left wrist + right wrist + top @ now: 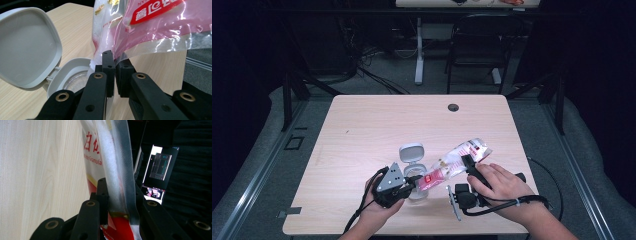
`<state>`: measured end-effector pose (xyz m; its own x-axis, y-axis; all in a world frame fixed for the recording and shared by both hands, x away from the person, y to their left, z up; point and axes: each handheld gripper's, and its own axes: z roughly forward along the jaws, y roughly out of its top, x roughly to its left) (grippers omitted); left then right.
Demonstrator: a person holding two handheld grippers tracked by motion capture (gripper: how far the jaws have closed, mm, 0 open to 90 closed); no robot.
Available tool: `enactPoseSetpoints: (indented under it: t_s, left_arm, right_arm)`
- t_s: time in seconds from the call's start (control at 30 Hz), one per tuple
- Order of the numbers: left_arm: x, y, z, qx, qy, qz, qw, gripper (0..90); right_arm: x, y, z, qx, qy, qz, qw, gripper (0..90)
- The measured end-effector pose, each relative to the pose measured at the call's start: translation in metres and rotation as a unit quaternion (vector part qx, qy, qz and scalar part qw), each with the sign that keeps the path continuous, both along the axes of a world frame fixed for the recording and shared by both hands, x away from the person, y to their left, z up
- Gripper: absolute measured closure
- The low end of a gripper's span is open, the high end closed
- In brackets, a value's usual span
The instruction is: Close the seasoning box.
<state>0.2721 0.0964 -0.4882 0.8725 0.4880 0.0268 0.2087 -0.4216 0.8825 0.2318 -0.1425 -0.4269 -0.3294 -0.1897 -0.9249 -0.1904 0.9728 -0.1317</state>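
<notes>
The bag of white granulated sugar (pixel 457 160) lies tilted across the lower centre of the high view, its sealed end up to the right, its low end down over the small grey jar (pixel 416 192) w/ hinged lid (pixel 411 151) flipped open toward the back. I judge this tilt is on purpose: the sugar should run down to the low corner and fall into the jar.

The left gripper (pixel 409 183), lower left of centre, is clenched on the bag's low edge; in the left gripper view the pads pinch the thin plastic (pixel 110 42) just above the jar's mouth (pixel 75 83), prob. to steer the opening over it. The lid (pixel 27 47) stands at upper left of that view, out of the way.

The right gripper (pixel 469 162) grasps the bag's upper part, jaws on both sides of the sugar-filled fold (pixel 110 175), lifting that end. The table (pixel 362 130) is otherwise bare, approx. all work at its near edge.
</notes>
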Motion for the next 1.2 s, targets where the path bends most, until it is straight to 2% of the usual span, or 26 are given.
enactPoseSetpoints:
  t_s: [0.07, 0.1, 0.33, 0.83, 1.2]
  left_arm:
    - [0.0000, 0.0001, 0.0004, 0.001, -0.001, 0.000, 1.0000, 87.0]
    - [0.0001, 0.0002, 0.0005, 0.000, -0.001, 0.000, 1.0000, 86.9]
    - [0.0003, 0.0007, 0.0006, -0.001, -0.001, 0.002, 1.0000, 86.7]
    - [0.0000, -0.0003, 0.0002, -0.004, 0.001, 0.002, 1.0000, 86.6]
    - [-0.0005, -0.0005, 0.0011, -0.003, -0.001, 0.001, 1.0000, 86.3]
  right_arm:
    - [0.0001, 0.0000, 0.0006, 0.002, 0.000, 0.002, 1.0000, 75.7]
    - [-0.0009, 0.0006, 0.0020, -0.007, -0.003, -0.003, 1.0000, 75.8]
    - [-0.0001, 0.0013, 0.0024, 0.001, -0.002, 0.002, 1.0000, 76.1]
    - [-0.0010, 0.0015, 0.0039, 0.001, -0.002, 0.002, 1.0000, 76.8]
    - [-0.0031, 0.0015, 0.0063, -0.009, -0.005, 0.000, 0.9999, 77.5]
